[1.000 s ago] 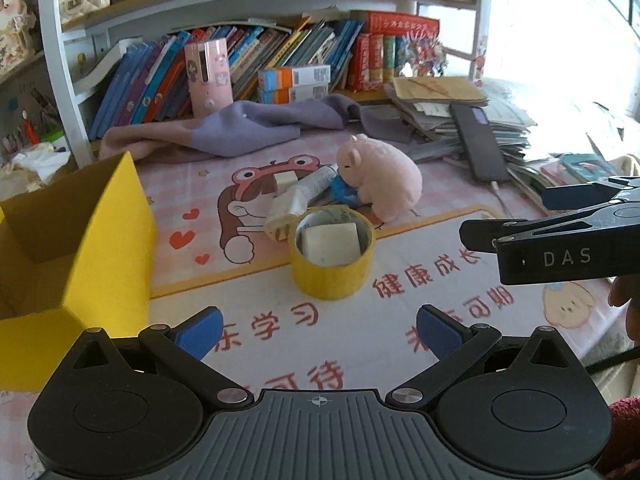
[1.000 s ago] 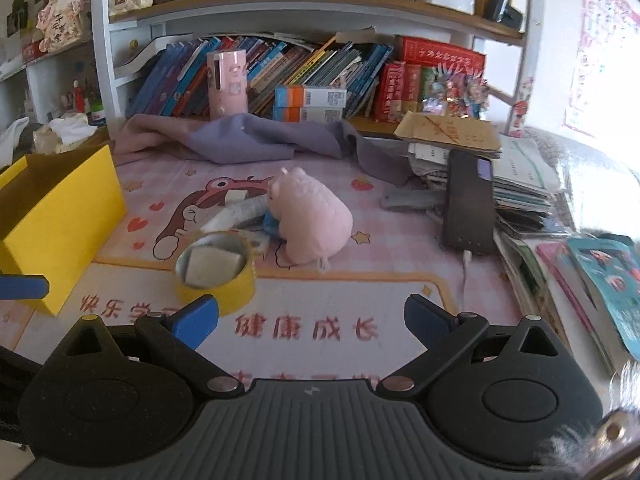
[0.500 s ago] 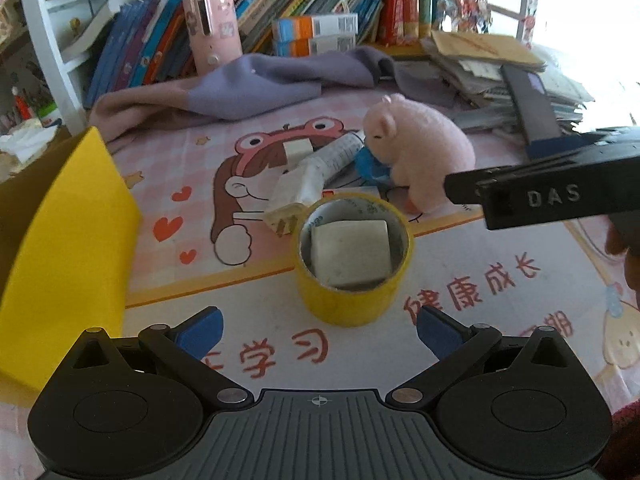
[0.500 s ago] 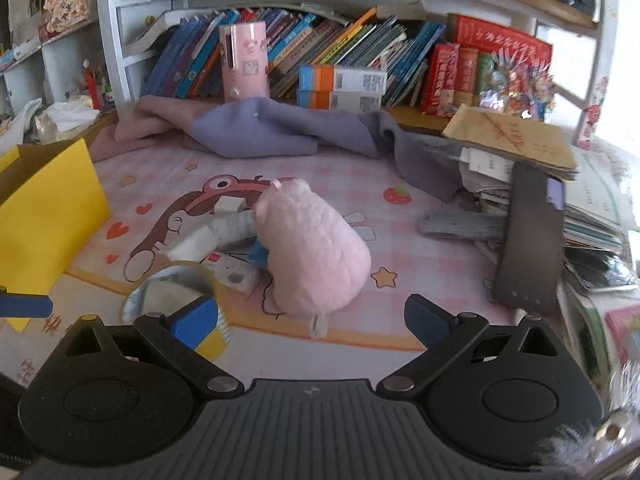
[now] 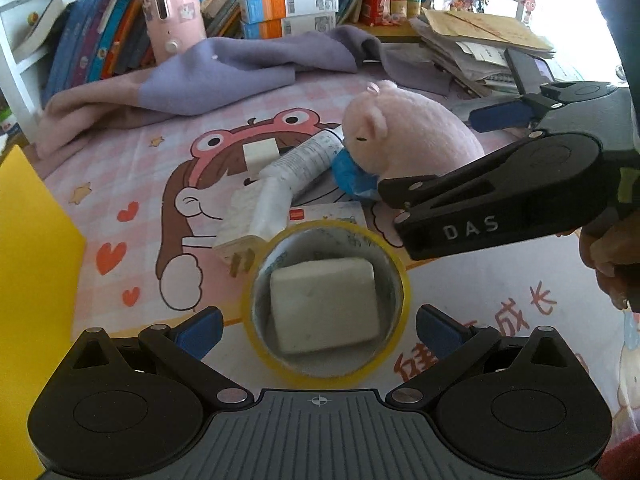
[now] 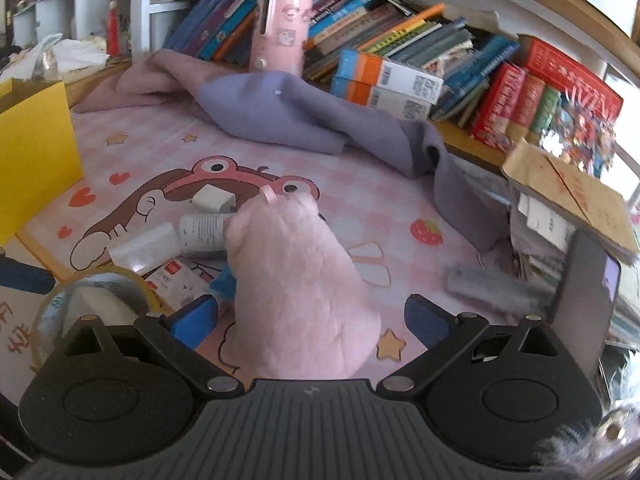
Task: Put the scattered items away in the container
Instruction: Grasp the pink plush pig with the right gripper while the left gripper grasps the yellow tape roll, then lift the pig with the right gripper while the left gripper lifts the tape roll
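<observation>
A yellow tape roll (image 5: 326, 300) with a white block (image 5: 324, 304) inside it sits between the open fingers of my left gripper (image 5: 320, 330). Behind it lie a white tube (image 5: 304, 160), a charger plug (image 5: 248, 228), a small card (image 5: 320, 214) and a pink plush pig (image 5: 404, 136). My right gripper (image 6: 308, 320) stands open around the back of the plush pig (image 6: 296, 276), one blue pad on each side. In the left wrist view the right gripper (image 5: 492, 200) reaches in from the right. The yellow box (image 5: 32, 264) stands at the left edge.
A purple cloth (image 6: 280, 116) lies along the shelf front, with a pink canister (image 6: 282, 28) and rows of books (image 6: 400, 52) behind. Stacked papers and a dark phone (image 6: 580, 284) crowd the right side. A white cube (image 6: 212, 200) rests on the cartoon mat (image 6: 128, 196).
Both grippers have moved forward and down. The tape roll now sits between the left fingers, and the plush pig fills the gap of the right gripper.
</observation>
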Motion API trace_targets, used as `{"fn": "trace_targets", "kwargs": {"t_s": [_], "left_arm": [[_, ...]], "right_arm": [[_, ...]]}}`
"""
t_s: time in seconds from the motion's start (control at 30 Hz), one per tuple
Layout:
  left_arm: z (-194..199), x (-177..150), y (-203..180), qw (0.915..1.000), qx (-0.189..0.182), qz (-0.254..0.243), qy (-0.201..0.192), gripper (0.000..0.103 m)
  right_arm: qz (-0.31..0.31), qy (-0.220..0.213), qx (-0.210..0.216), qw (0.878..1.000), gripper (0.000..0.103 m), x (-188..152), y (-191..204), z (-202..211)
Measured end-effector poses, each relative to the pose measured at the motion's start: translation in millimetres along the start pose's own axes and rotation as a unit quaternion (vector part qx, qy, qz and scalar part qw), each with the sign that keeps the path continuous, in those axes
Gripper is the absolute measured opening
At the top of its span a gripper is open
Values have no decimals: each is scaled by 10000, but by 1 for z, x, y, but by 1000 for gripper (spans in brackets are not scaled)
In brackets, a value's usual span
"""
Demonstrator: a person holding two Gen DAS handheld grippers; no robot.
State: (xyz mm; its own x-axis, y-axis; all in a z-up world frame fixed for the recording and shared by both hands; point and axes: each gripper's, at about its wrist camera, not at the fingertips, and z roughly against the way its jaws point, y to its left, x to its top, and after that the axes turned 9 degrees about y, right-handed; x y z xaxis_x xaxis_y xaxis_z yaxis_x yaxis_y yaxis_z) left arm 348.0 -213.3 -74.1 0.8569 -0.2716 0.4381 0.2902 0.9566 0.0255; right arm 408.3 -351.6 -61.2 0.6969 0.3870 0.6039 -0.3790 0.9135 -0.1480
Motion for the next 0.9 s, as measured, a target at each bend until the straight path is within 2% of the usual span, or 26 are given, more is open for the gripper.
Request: {"fn": "trace_targets", "kwargs": {"t_s": [0.1, 0.23, 0.3, 0.33, 0.43, 0.63, 0.9], "left_arm": [[-4, 2, -2, 9999, 87, -57, -11, 102], [-6, 4, -3, 9998, 159, -122, -54, 97], [-7, 5, -3, 9999, 80, -127, -41, 89], [-7, 4, -4, 9999, 27, -155, -43, 85], [-6, 3, -6, 9997, 54, -209, -89, 85], [9, -1, -2, 9994, 60, -112, -328, 85], [36, -15, -2, 9981, 21, -141, -603, 85]], "right_arm": [[98, -31, 50, 9999, 98, 2, 1, -5], [185, 20, 163, 9997, 81, 3, 1, -11], [194, 15, 156, 9997, 73, 3, 2, -11], [191, 4, 171, 9997, 71, 3, 1, -11], [91, -7, 244, 9997, 66, 2, -2, -8], [-368, -87, 309, 9988, 65, -4, -6, 8], [-607, -108, 312, 9976, 65, -12, -2, 37]]}}
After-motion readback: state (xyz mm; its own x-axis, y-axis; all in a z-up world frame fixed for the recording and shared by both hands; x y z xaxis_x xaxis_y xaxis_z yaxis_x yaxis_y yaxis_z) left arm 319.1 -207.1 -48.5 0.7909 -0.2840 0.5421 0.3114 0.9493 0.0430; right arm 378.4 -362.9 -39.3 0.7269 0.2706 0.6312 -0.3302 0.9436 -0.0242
